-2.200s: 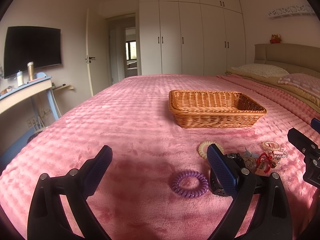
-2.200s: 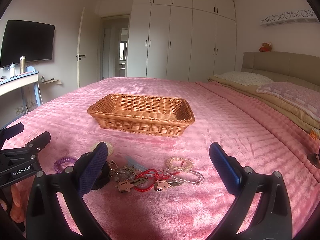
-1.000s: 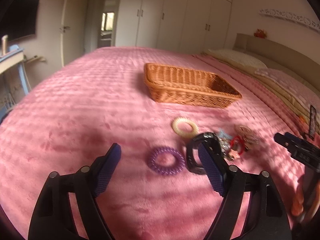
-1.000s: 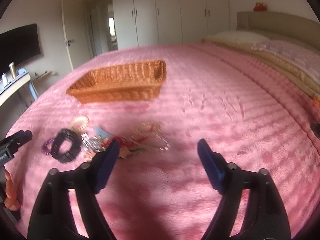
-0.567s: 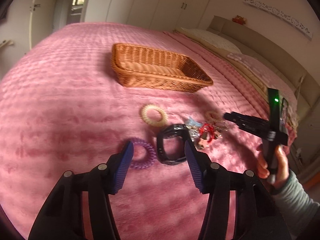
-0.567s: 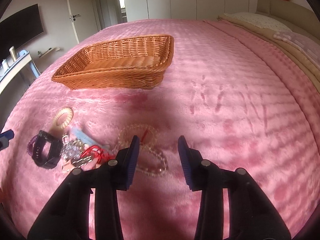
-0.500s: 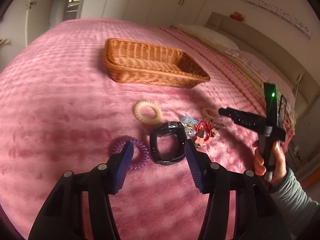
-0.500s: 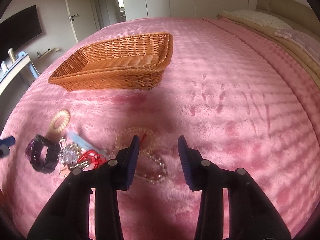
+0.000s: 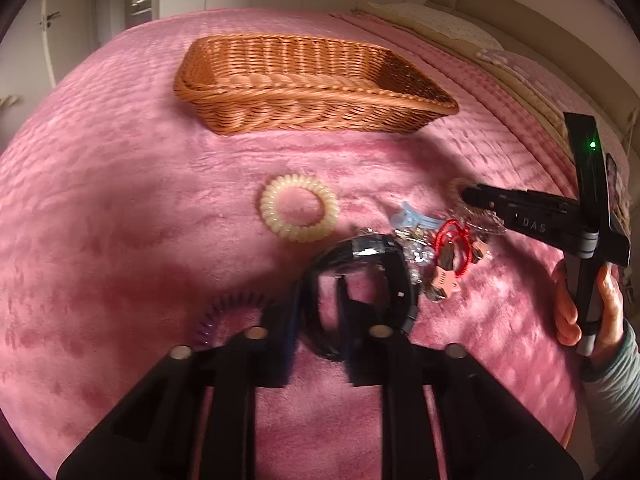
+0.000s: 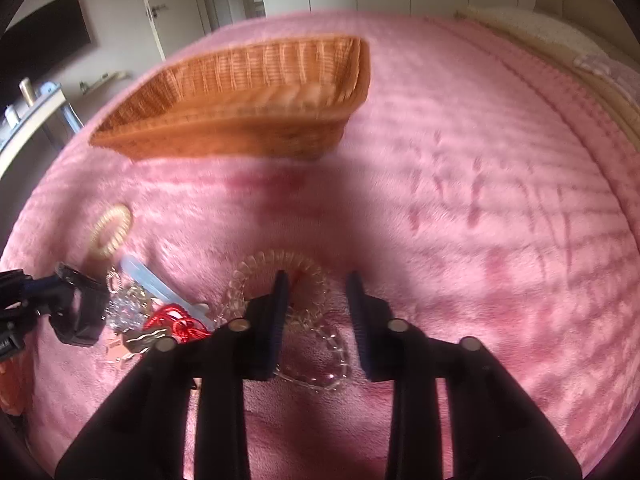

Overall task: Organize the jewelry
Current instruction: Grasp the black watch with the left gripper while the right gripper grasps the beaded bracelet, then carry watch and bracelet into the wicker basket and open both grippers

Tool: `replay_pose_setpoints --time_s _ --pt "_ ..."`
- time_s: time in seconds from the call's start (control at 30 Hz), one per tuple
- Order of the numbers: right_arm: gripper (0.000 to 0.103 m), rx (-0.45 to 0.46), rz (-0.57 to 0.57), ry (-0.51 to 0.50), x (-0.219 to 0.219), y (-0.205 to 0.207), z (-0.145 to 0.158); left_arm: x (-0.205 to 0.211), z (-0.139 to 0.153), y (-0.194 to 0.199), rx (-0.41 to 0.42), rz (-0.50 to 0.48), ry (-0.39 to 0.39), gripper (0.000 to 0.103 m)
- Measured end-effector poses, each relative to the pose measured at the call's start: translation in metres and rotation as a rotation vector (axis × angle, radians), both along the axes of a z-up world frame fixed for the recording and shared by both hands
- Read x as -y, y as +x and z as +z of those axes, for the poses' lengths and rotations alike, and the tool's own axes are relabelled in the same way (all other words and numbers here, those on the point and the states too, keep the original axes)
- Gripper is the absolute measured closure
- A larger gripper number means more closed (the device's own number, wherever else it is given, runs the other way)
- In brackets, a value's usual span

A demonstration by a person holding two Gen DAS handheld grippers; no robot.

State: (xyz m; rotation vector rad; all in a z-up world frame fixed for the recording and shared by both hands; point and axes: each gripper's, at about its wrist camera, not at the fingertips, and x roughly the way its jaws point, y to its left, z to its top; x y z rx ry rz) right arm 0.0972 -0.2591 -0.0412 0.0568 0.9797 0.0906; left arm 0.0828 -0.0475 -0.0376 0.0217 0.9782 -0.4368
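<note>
A pile of jewelry lies on the pink bedspread (image 9: 120, 200) in front of a wicker basket (image 9: 312, 80). My left gripper (image 9: 320, 308) is low over a black watch band (image 9: 360, 276), its jaws partly closed around the band's left side, not gripping it. A purple coil ring (image 9: 224, 312) lies just left of it and a cream coil ring (image 9: 298, 208) beyond. My right gripper (image 10: 316, 300) is partly closed over a clear coil ring (image 10: 280, 268) and a clear bead bracelet (image 10: 320, 368). Red cord (image 10: 176, 320) and charms lie to its left.
The wicker basket (image 10: 248, 100) stands empty beyond the jewelry. A pale blue clip (image 10: 152, 280) lies in the pile. Pillows and the headboard (image 9: 480, 12) are at the far right. A desk (image 10: 24, 120) stands off the bed's left side.
Both grippers have dropped toward the bedspread and narrowed their jaws. The left one has come down over the black watch band, the right one over the clear coil ring and bead bracelet.
</note>
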Motion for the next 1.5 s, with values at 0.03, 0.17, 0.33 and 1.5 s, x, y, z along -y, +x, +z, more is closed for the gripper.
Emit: replay_pose_setpoints --time_s 0.03,0.17,0.33,1.5 --pt "0.092 -0.001 0.001 -0.012 -0.001 0.001 -0.001 -0.002 0.000 0.001 -0.005 -0.002 -0.019 0.097" --pt "0.095 0.032 0.006 -0.052 -0.006 -0.003 0.005 -0.002 0.001 -0.002 0.021 0.002 -0.037 0.098" --pt "0.095 0.143 0.002 -0.024 -0.005 -0.020 0.033 -0.007 0.022 -0.011 0.085 0.008 -0.100 0.099" --pt "0.088 -0.051 -0.022 -0.018 -0.050 0.177 0.038 0.039 0.043 0.178 0.174 0.163 0.028 0.077"
